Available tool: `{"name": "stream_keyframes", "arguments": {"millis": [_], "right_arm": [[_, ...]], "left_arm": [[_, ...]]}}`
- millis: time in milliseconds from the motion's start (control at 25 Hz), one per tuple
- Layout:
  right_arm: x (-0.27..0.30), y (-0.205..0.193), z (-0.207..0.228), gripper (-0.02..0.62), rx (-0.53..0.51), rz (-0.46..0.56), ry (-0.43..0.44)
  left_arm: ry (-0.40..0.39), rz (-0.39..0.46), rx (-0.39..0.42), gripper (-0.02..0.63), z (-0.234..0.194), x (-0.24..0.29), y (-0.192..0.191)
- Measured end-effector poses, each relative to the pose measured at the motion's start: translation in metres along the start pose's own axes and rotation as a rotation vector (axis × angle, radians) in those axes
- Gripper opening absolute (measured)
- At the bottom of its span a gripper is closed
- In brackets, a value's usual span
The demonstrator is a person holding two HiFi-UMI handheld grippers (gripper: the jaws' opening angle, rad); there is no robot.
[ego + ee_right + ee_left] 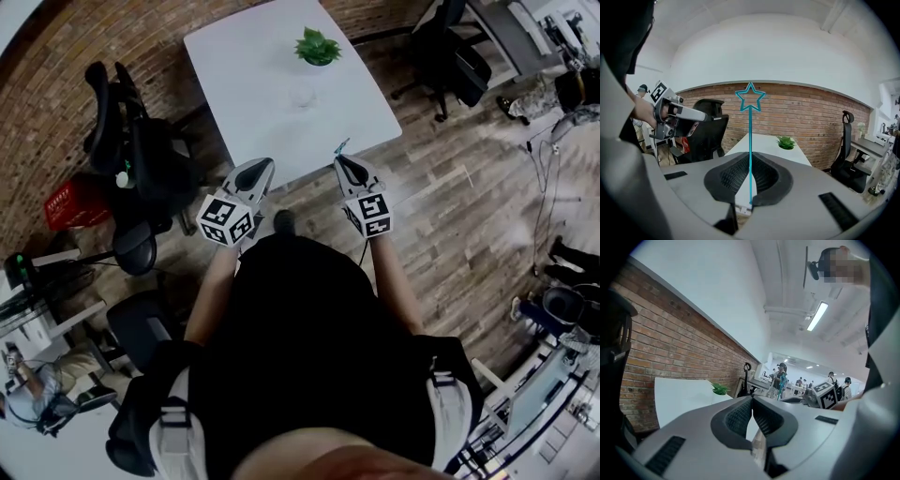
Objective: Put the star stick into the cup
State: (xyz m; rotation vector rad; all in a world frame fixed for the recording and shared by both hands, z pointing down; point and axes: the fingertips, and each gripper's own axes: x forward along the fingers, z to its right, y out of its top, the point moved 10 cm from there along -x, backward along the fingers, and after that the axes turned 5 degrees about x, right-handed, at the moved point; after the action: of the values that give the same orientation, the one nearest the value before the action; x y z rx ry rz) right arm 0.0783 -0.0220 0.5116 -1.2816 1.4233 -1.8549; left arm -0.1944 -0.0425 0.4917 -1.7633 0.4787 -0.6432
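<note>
From where I stood, the person was at the near end of the white table, with both tools held up close to its edge. The right gripper had its jaws pinched on the star stick. This was a thin teal rod gripped near its foot, standing upright with the outline star at the top. The left gripper was closed on nothing, its ribbed pads pressed together, and it sat level with the other one.

What looked like a clear cup stood about mid-table, between the person and a small green plant. It was faint enough that I could not be sure of its rim. The stick was well apart from it, so the step in hand looked like the carry.

To do that well, I judged the grip should stay firm, because so slim a rod could swivel between the pads. The arm should travel forward smoothly until the stick hung over the cup's mouth. Since the rod was held by its lower end, the wrist would probably have to tip it over so that a free end went in first. It should then come down slowly, as a light clear cup would topple at a knock on the rim. The idle left tool could steady the cup, but it would need to spread its jaws first.
</note>
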Motion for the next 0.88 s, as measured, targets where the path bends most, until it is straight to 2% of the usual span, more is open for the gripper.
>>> {"name": "stream_keyframes", "arguments": {"millis": [200, 480, 880], "right_arm": [[0.025, 0.013, -0.009, 0.014, 0.006, -0.007, 0.0], [0.037, 0.008, -0.006, 0.014, 0.046, -0.029, -0.041], [0.063, 0.008, 0.011, 0.014, 0.026, -0.039, -0.014]], "left_arm": [[-0.041, -0.016, -0.006, 0.023, -0.022, 0.004, 0.0], [-0.097, -0.035, -0.009, 0.023, -0.031, 0.011, -0.004], [-0.026, -0.031, -0.023, 0.023, -0.047, 0.003, -0.002]]}}
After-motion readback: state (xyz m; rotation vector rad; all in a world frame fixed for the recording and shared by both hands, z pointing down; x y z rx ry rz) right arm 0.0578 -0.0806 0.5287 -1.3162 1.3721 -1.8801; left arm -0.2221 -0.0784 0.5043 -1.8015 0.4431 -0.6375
